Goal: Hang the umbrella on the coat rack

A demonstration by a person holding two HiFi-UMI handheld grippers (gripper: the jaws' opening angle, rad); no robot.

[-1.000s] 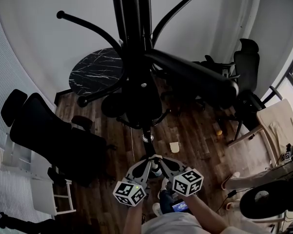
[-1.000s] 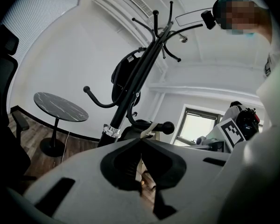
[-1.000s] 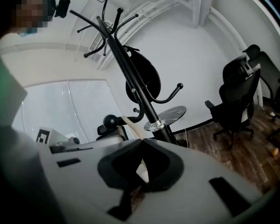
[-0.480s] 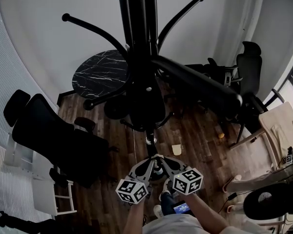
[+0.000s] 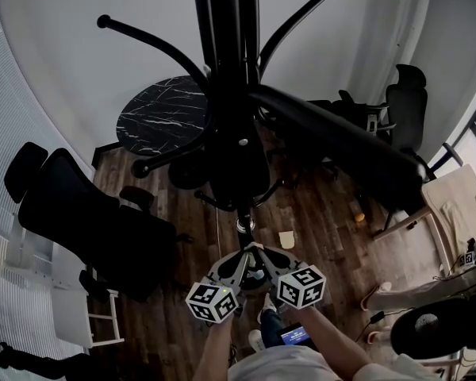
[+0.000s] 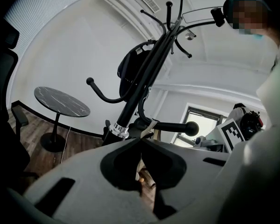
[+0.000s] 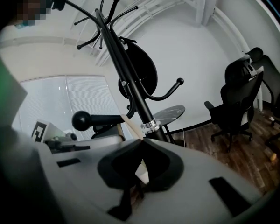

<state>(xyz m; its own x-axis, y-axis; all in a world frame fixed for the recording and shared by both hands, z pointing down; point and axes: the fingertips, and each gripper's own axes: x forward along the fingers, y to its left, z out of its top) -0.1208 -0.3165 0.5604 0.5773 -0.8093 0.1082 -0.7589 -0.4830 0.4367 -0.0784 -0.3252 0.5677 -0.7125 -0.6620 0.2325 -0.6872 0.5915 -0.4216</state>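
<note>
The black coat rack [image 5: 226, 54] rises through the middle, its curved arms ending in balls and a silver ring [image 5: 243, 223] low on the pole. My left gripper [image 5: 246, 254] and right gripper [image 5: 258, 254] meet tip to tip just under that ring, both pointing up. In the left gripper view the left gripper [image 6: 141, 139] is shut on a thin beige strap [image 6: 148, 127] that runs up beside a ball-ended arm [image 6: 191, 128]. The right gripper [image 7: 141, 141] is shut on the same strap [image 7: 129, 125]. The umbrella's body is hidden from me.
A dark bag [image 6: 130, 69] hangs on the rack. A thick black arm [image 5: 341, 145] juts right, close to the head camera. A round marble table [image 5: 163, 116] stands behind. Office chairs sit left [image 5: 87, 221] and right [image 5: 401, 105], and a wooden chair [image 5: 456, 205] far right.
Both grippers stay tip to tip and have edged slightly up toward the silver ring. The head view has shifted, so the thick black arm reaches further right.
</note>
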